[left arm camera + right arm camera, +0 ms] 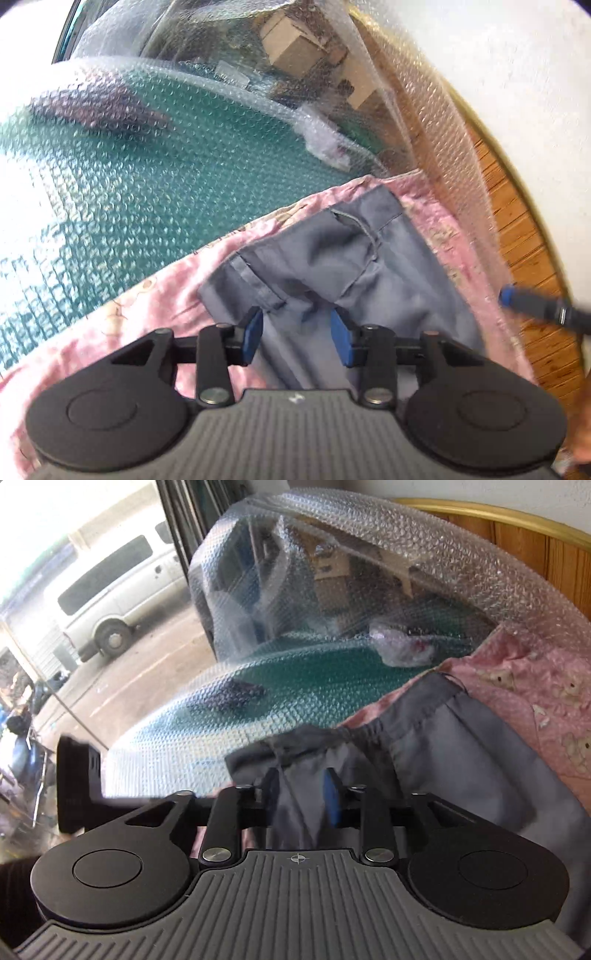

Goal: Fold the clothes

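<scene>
The grey garment (pixel 343 258) is matt, smooth woven cloth; the pink printed sheet (pixel 140 306) looks soft cotton; bubble wrap (pixel 122 155) is glossy, dimpled clear plastic; the headboard (pixel 554 550) is varnished wood; the gripper pads (pixel 253 334) are matt blue rubber.

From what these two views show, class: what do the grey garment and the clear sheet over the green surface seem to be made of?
Grey garment: probably thin woven cloth, matte; it creases softly and shows stitched seams and a drawstring.
Clear sheet: bubble wrap, glossy plastic; rows of small bubbles catch the light.
</scene>
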### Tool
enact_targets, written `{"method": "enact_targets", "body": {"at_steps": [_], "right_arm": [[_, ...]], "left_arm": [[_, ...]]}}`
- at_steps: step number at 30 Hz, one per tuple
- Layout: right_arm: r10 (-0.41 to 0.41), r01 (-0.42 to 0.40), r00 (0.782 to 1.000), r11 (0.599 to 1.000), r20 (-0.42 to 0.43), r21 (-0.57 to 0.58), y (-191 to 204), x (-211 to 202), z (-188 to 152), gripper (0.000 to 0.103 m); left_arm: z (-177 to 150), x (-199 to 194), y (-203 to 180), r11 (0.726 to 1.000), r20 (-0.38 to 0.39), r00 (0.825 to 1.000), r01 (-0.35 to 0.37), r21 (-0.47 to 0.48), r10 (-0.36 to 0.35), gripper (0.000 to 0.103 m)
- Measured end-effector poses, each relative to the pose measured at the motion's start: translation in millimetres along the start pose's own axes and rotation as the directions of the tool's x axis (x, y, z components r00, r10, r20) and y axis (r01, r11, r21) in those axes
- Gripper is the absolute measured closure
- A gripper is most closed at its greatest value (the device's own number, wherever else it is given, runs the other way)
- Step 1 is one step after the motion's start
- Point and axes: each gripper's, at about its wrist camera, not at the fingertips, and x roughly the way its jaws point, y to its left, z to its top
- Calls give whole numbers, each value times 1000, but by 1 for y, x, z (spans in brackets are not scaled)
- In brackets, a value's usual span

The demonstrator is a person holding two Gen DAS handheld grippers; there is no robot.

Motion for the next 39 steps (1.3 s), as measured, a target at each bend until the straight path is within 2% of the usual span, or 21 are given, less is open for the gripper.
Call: {"method": "enact_targets", "body": {"at_steps": [2, 4, 6, 8, 9, 10, 12, 14, 16, 18, 20, 21, 23, 26, 27, 31, 33, 34, 35, 37, 39], "right_arm": [[-48, 45, 998, 995, -38, -89, 13, -21, -39, 47], [-145, 124, 985, 974, -99, -192, 26, -27, -82, 44], [-266, 208, 953, 924, -147, -322, 37, -24, -125, 44], [-336, 243, 923, 887, -187, -393, 39, -17, -158, 49], [-363, 254, 909, 872, -204, -419, 39, -13, -174, 59], [-394, 273, 895, 854, -209, -442, 38, -10, -186, 102], [-452, 323, 871, 822, -193, -469, 32, -9, -199, 103], [-453, 336, 871, 831, -189, -443, 30, -19, -205, 103], [-453, 345, 871, 840, -190, -418, 29, -28, -211, 103], [-459, 355, 869, 839, -186, -412, 31, -32, -214, 96], [-476, 379, 864, 829, -163, -410, 34, -38, -214, 66], [-497, 409, 859, 812, -126, -416, 40, -45, -212, 61], [-496, 428, 866, 799, -61, -423, 55, -62, -207, 55], [-423, 372, 906, 827, -30, -422, 78, -64, -203, 45], [-414, 361, 910, 817, -21, -450, 85, -55, -203, 43], [-442, 356, 897, 699, 16, -621, 108, 4, -205, 21], [-474, 343, 880, 613, 16, -711, 112, 38, -207, 23], [-477, 321, 879, 578, 8, -750, 111, 51, -208, 31], [-471, 298, 882, 566, -5, -768, 110, 60, -203, 53], [-457, 319, 888, 682, -44, -658, 97, 52, -167, 102], [-378, 316, 922, 861, -85, -399, 67, 29, -123, 103]], "left_arm": [[5, 2, -2, 996, -3, 998, 63, -67, -63, 35], [12, 10, -7, 992, -18, 996, 82, -100, -85, 35], [23, 24, -20, 997, -61, 997, 44, -67, -48, 33], [29, 41, -30, 999, -122, 993, -9, -35, 5, 46], [31, 49, -33, 1000, -147, 989, -27, -1, 27, 87], [34, 51, -35, 999, -150, 988, -38, 35, 43, 97], [52, 32, -18, 999, -82, 996, 17, -41, -20, 98], [63, 19, 10, 984, -53, 996, 68, -162, -77, 98], [55, 27, 26, 981, -100, 995, 10, -196, -30, 98], [47, 34, 37, 976, -136, 991, -49, -213, 20, 96], [46, 24, 36, 972, -95, 995, -14, -233, -8, 83], [46, 18, 36, 970, -69, 997, 9, -241, -27, 78], [48, 3, 32, 970, -27, 997, 58, -234, -66, 43], [50, -9, 27, 977, -17, 997, 73, -201, -78, 39], [48, -10, 25, 980, -26, 997, 65, -190, -71, 39], [29, -11, 24, 983, -57, 997, 32, -179, -43, 39], [15, -14, 27, 984, -67, 997, 20, -179, -32, 39], [11, -15, 29, 983, -66, 998, 12, -182, -24, 39], [9, -17, 31, 983, -62, 998, 2, -185, -14, 39], [5, -19, 35, 981, -56, 998, -16, -192, 6, 39], [4, -23, 40, 980, -31, 999, -22, -200, 16, 38]]}}
